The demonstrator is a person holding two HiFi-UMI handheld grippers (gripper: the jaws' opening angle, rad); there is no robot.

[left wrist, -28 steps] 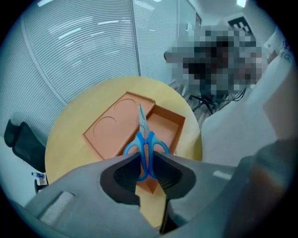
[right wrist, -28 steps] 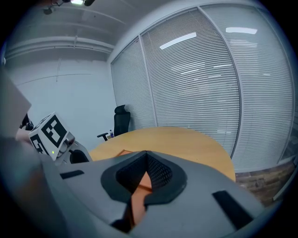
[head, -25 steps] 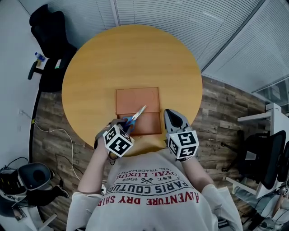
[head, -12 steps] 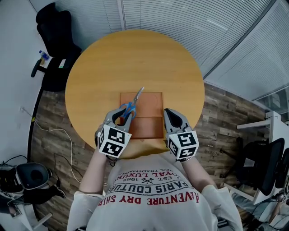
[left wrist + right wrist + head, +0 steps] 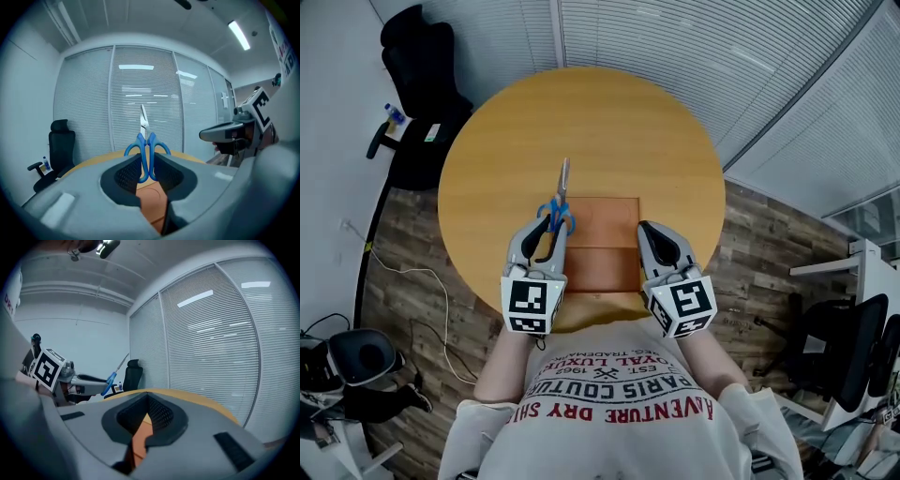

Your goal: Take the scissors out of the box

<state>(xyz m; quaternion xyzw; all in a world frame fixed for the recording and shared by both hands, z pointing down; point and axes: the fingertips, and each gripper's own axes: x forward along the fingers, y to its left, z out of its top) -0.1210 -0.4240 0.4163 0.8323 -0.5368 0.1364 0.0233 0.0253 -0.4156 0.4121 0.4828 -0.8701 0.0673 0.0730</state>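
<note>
My left gripper (image 5: 549, 225) is shut on the blue handles of the scissors (image 5: 558, 208). It holds them above the left edge of the flat brown box (image 5: 607, 246), blades pointing away from me. In the left gripper view the scissors (image 5: 146, 149) stand upright between the pads (image 5: 125, 174), steel blades above the handles. My right gripper (image 5: 649, 229) hovers over the box's right edge, jaws shut and empty. The right gripper view shows only the box (image 5: 139, 433) beyond its own closed jaws (image 5: 146, 397), with the scissors (image 5: 112, 376) off to the left.
The box lies near the front of a round wooden table (image 5: 609, 122). A black office chair (image 5: 417, 66) stands at the far left on the wood floor. Cables and dark gear (image 5: 356, 361) lie on the floor at left. Window blinds run behind the table.
The left gripper has risen with the scissors and swung them from pointing up-right over the box to pointing straight away. The right gripper has lifted a little.
</note>
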